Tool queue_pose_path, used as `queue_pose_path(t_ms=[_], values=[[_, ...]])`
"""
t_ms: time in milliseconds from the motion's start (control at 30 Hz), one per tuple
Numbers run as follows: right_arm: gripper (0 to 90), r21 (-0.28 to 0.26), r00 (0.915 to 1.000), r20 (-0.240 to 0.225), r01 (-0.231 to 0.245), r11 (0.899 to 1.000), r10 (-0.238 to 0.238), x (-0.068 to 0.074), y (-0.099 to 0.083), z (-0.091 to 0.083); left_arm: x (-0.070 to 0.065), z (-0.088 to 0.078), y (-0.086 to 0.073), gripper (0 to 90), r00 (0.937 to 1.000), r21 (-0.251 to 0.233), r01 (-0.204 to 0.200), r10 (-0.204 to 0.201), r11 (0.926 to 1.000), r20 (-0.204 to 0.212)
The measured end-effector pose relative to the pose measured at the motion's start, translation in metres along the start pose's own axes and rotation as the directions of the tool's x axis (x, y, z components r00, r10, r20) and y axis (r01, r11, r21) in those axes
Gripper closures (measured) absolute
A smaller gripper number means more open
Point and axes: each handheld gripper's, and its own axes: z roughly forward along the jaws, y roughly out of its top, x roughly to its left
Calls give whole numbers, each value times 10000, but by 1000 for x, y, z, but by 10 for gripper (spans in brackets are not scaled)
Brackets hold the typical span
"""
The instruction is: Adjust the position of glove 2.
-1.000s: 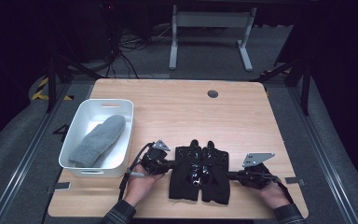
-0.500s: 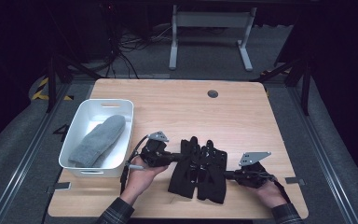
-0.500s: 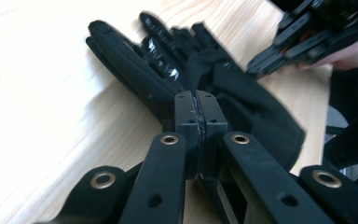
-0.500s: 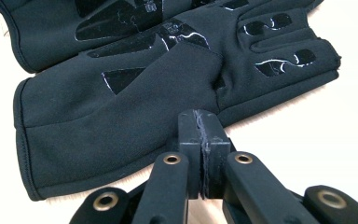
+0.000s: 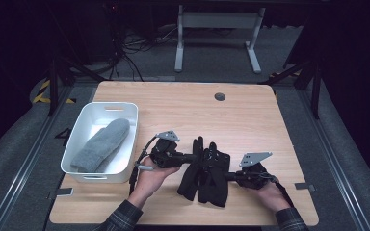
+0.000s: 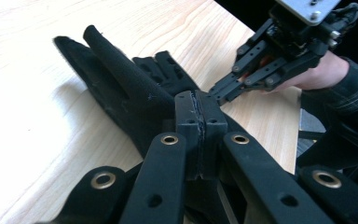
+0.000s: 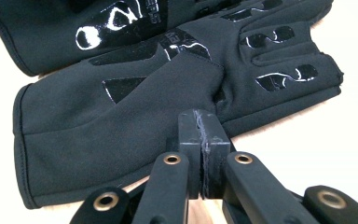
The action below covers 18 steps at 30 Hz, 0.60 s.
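Black gloves (image 5: 207, 171) lie overlapped mid-worktop (image 5: 183, 103), left hand-held gripper (image 5: 196, 156) and right hand-held gripper (image 5: 227, 176) each pinching fabric edges with jaws pressed together; thin grip may slip if lifted unevenly.

black gloves (image 5: 207, 171): 2; grey mitten (image 5: 101, 144): 1; white bin (image 5: 125, 139): 1

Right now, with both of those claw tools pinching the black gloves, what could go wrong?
The left gripper and right gripper each pinch only a small fold of the black gloves, so the fabric might slip free. The two gloves overlap, so lifting one may drag the other. The white bin stands close beside the left hand, which could bump it.
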Motion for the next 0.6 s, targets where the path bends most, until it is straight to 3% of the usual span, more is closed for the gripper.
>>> queue_pose_path(t_ms=[600], values=[[897,-50,9996,-183,206,9998,-207,5,17,19,-7,25,12,898,9991,97,-209,205,9997,378]])
